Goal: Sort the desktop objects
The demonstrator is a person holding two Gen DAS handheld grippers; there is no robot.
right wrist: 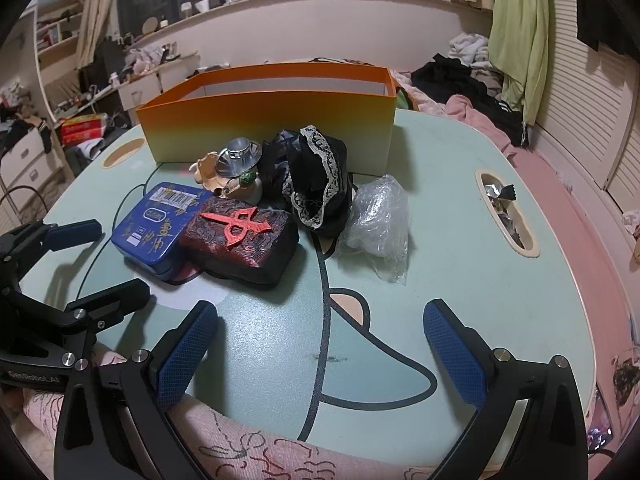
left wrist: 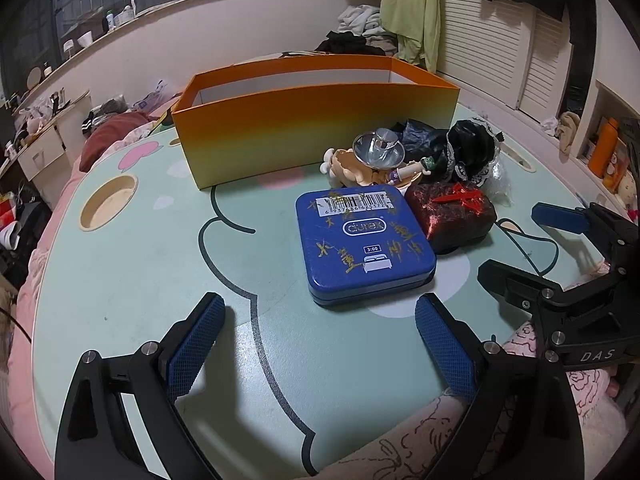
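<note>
We see both grippers spread wide with nothing between the pads: the left gripper (left wrist: 318, 344) hangs over bare table just short of the blue tin (left wrist: 365, 246), and the right gripper (right wrist: 320, 354) hangs over bare table nearer the front edge, well apart from the pile. We see the light green table (left wrist: 132, 264) with a cartoon outline printed on it, a round cutout on its left side and an oblong cutout on its right. The orange box (left wrist: 312, 120), open-topped and white inside, stands at the back of the table; we cannot tell whether anything lies in it. Desktop objects sit clustered in front of the box: the blue tin lies flat, barcode sticker on its lid, gold scribbles over it. Just beside it on the right, touching or slightly overlapping it in the right wrist view, lies a dark red-patterned case (right wrist: 240, 240) with a red emblem on top. Behind these we see a small figurine (left wrist: 360, 166) with a shiny metal funnel-shaped piece (left wrist: 380, 144) resting on it, then black lace-trimmed fabric (right wrist: 320, 176) against the box's front wall, and a crumpled clear plastic bag (right wrist: 378, 220) just right of the fabric. Pink patterned cloth (right wrist: 256, 448) shows at the table's near edge below both grippers.
</note>
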